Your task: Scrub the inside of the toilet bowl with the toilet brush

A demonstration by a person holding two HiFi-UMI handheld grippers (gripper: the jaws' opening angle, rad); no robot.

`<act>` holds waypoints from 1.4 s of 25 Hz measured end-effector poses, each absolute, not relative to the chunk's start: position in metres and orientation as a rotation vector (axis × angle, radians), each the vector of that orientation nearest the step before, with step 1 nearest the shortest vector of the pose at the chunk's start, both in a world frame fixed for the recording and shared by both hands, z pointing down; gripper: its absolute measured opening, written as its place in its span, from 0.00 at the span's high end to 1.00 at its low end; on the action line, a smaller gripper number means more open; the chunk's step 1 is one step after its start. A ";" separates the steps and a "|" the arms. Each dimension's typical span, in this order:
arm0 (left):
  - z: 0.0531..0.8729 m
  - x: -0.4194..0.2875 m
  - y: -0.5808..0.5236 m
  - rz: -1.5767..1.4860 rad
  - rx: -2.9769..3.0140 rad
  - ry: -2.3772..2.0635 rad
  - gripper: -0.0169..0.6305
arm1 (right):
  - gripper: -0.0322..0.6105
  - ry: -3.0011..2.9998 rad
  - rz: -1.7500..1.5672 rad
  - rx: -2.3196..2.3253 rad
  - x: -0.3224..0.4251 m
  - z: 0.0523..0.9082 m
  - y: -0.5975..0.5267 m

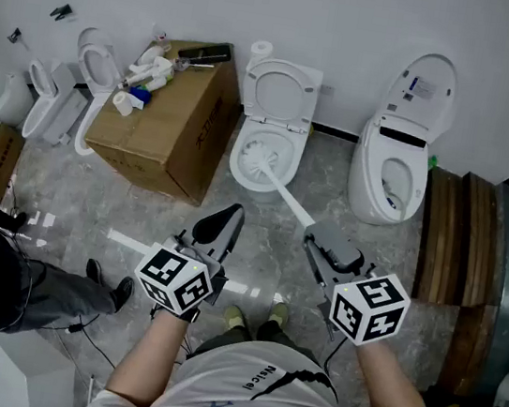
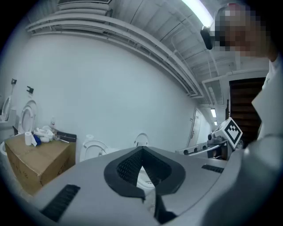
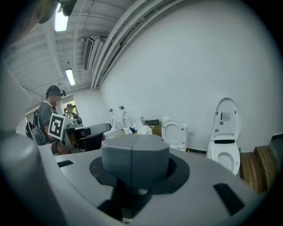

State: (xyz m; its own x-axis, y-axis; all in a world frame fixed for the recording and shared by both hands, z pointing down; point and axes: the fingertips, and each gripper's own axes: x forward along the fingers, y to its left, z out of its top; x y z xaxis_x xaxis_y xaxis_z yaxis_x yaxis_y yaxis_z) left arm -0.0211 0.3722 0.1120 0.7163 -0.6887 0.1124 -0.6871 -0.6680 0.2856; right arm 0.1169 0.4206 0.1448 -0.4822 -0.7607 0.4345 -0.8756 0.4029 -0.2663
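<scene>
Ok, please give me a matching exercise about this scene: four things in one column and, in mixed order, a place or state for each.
Things:
1. toilet brush
2. cardboard box
3. left gripper
4. right gripper

Places or states:
A. jaws together, holding nothing
B. head down in the bowl of the middle toilet
C. jaws shut on the brush handle
D. on the floor, to the left of the middle toilet

Pairs: 1-B, 2-D, 3-A, 4-C.
</scene>
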 end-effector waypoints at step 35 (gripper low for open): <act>0.151 -0.025 0.301 0.043 2.526 -1.260 0.96 | 0.70 -2.356 0.914 1.409 0.176 0.204 0.362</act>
State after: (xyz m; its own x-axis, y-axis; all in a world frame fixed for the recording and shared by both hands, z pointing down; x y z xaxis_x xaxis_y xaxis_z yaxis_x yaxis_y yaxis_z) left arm -0.0250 0.3007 0.1506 0.6109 -0.7741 0.1662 -0.7836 -0.5610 0.2671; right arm 0.1760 0.3620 0.2037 -0.5025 -0.7031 0.5031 -0.8585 0.3368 -0.3867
